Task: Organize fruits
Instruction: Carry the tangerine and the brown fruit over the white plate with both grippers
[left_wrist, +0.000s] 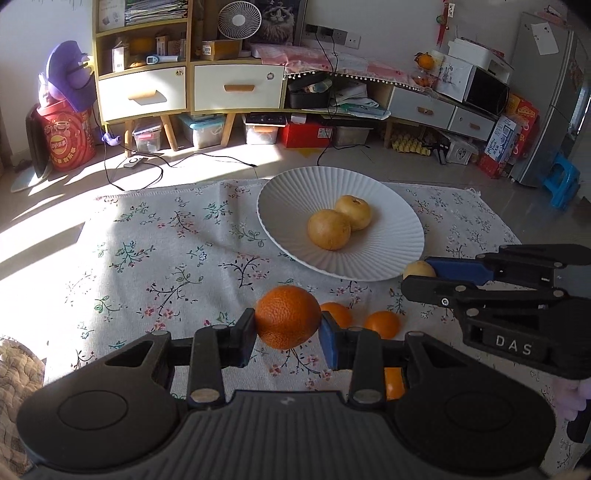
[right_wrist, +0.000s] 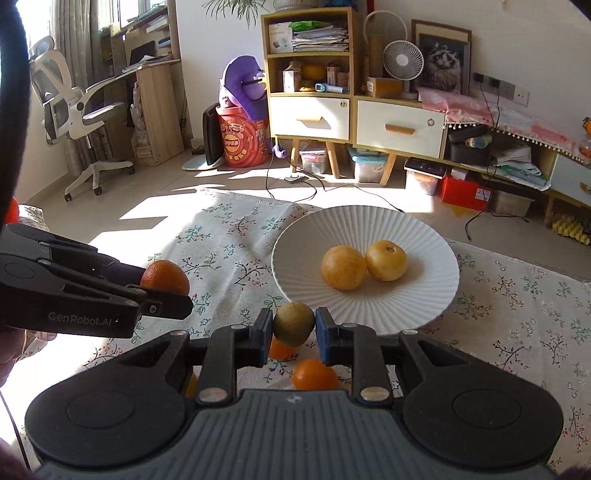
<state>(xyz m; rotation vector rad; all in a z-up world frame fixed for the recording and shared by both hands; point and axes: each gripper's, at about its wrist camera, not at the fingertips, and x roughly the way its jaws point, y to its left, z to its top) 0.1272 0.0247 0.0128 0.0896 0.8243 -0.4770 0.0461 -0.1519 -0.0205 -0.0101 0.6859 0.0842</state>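
Evidently both grippers carry fruit toward the white ribbed plate (left_wrist: 280, 192), which sits on a floral cloth (left_wrist: 155, 258) and already holds two yellow fruits (left_wrist: 329, 229) touching each other near its middle. Each left gripper (left_wrist: 288, 325) finger presses a side of an orange (left_wrist: 288, 316), the fingers spread only as wide as the fruit, holding it clear of the cloth. Closed in the same way, the right gripper (right_wrist: 294, 326) has a smaller yellow-green fruit (right_wrist: 294, 323) just short of the plate's near rim, probably to join the yellow pair. Several small oranges (left_wrist: 382, 324) lie loose on the cloth below, apparently waiting their turn. Readable writing: "DAS" on the right gripper's body, "GenRobot.AI" on the left one's side.
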